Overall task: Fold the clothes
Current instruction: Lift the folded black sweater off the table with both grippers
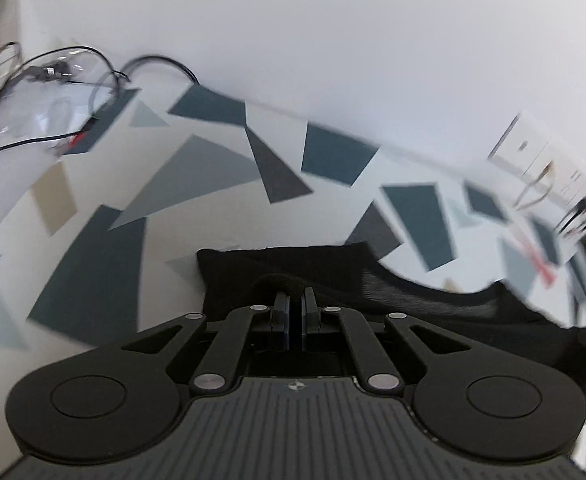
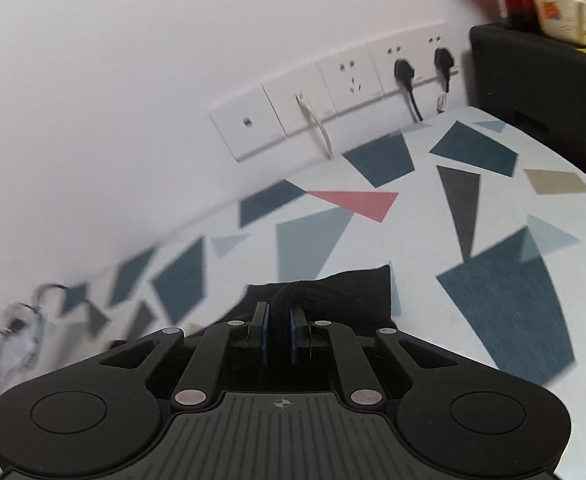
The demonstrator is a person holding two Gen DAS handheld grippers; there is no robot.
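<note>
Both grippers are pinched nearly closed on bunched edges of one black garment [image 1: 333, 276]: the left gripper [image 1: 295, 300] near its left corner, the right gripper [image 2: 279, 316] near its right corner. The cloth runs crosswise between them, hanging just ahead of the fingers over the patterned tablecloth [image 2: 493, 208], so neither hand is nearer and the edge likely travels toward the wall [image 2: 133, 80] as one line.

matt black knit cloth [image 1: 373, 280], smooth printed tablecloth [image 1: 213, 208]

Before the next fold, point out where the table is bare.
Bare: the patterned tabletop between the black garment and the wall sockets. Crowded: the far left corner, with tangled cables.
</note>
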